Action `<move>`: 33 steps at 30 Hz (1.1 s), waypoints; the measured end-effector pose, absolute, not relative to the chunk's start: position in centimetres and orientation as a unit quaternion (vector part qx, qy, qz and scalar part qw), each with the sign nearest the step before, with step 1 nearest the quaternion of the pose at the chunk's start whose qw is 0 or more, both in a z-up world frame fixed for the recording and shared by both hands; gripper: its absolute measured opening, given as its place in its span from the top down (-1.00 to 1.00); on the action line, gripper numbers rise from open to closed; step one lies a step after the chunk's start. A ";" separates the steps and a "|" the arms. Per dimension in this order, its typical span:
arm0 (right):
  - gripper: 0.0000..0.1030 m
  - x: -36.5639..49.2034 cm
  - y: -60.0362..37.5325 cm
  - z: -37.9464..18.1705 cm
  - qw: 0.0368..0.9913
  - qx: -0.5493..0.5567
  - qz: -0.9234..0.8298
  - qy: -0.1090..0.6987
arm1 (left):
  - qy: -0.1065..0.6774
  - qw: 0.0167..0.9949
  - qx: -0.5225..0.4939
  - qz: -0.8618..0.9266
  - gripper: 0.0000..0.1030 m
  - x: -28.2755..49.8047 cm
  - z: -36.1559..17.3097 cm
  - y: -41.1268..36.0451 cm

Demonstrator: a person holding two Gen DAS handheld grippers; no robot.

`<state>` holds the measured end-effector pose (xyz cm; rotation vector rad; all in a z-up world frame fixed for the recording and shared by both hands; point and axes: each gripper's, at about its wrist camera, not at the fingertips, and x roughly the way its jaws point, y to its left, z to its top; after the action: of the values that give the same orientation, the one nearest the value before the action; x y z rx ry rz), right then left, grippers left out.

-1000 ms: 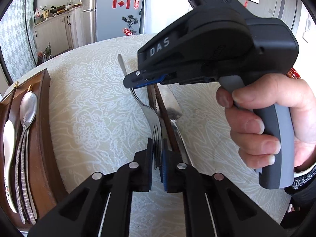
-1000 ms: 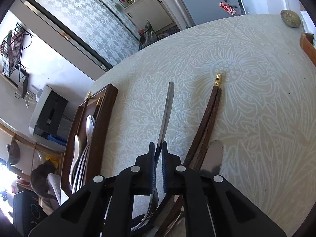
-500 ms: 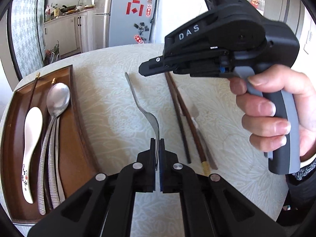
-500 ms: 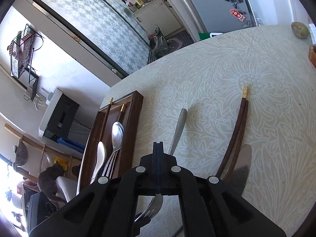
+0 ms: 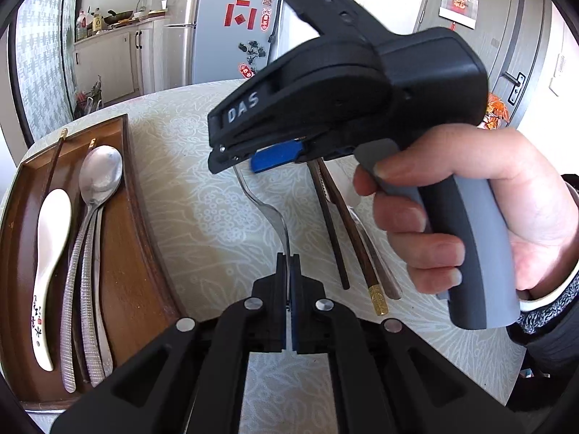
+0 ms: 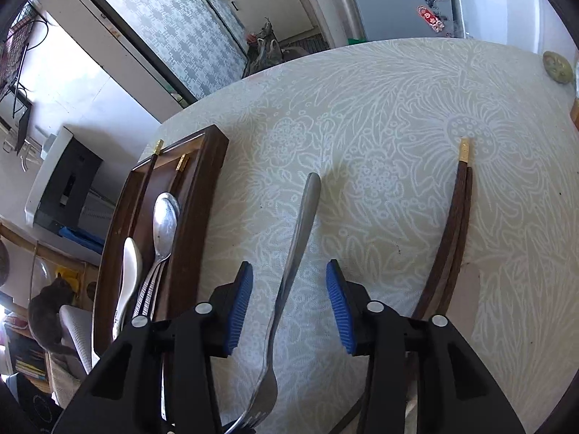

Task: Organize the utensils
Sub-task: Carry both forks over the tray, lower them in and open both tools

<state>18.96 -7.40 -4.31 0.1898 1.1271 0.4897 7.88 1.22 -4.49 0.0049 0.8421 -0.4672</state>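
By the table's left edge sits a dark wooden tray [image 5: 144, 238] holding a white ceramic spoon [image 5: 50, 238] with red-and-black characters, polished metal spoons [image 5: 99, 177] on textured handles, and gold-capped chopsticks [image 5: 54, 159]. Right of it, on the pale floral tablecloth [image 5: 202, 217], the slim steel fork [image 5: 269, 213] is pinched at its tine end by the left gripper [image 5: 288, 282], jaws clamped tight on it. The right gripper [image 6: 289, 307] (held in a hand [image 5: 470, 224]) has its blue ribbed pads opening — the fork's handle runs between them, untouched. Further right lie two dark wooden chopsticks [image 6: 454, 235] – one gold-tipped – over a knife [image 6: 466, 296].
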 end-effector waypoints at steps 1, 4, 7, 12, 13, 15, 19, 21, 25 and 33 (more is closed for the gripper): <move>0.51 18.9 -7.0 -4.3 0.818 0.077 0.224 0.524 | 0.404 0.887 0.003 -0.226 0.95 7.6 -4.4 1.1; 0.76 18.8 -6.6 -4.6 0.824 0.061 0.223 0.518 | 0.402 0.888 0.010 -0.224 0.95 7.3 -4.3 1.0; 0.77 18.7 -7.0 -4.7 0.824 0.065 0.228 0.514 | 0.402 0.887 0.005 -0.227 0.95 6.8 -4.3 1.1; 0.77 18.0 -6.6 -3.0 0.826 0.072 0.242 0.504 | 0.385 0.897 0.011 -0.218 0.95 5.5 -3.0 1.8; 0.77 17.9 -6.2 -2.5 0.825 0.074 0.248 0.502 | 0.381 0.899 0.011 -0.215 0.95 5.1 -2.6 2.2; 0.77 17.8 -4.9 -1.3 0.825 0.070 0.262 0.495 | 0.372 0.906 0.010 -0.202 0.95 4.8 -1.7 3.4; 0.77 17.6 -1.0 0.2 0.822 0.060 0.292 0.485 | 0.363 0.915 0.004 -0.175 0.95 4.3 -0.4 6.2; 0.77 17.8 1.1 0.3 0.820 0.054 0.304 0.482 | 0.363 0.918 -0.002 -0.160 0.95 4.4 -0.3 7.9; 0.77 18.3 4.4 -0.3 0.815 0.044 0.319 0.482 | 0.370 0.919 -0.002 -0.138 0.95 4.5 -0.8 10.2; 0.77 19.0 7.2 -2.2 0.812 0.024 0.316 0.490 | 0.393 0.911 0.011 -0.122 0.94 4.8 -2.8 11.7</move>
<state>18.98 7.17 -2.20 0.0512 1.0466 0.6745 4.84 11.71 -2.85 0.0223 0.8095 -0.2521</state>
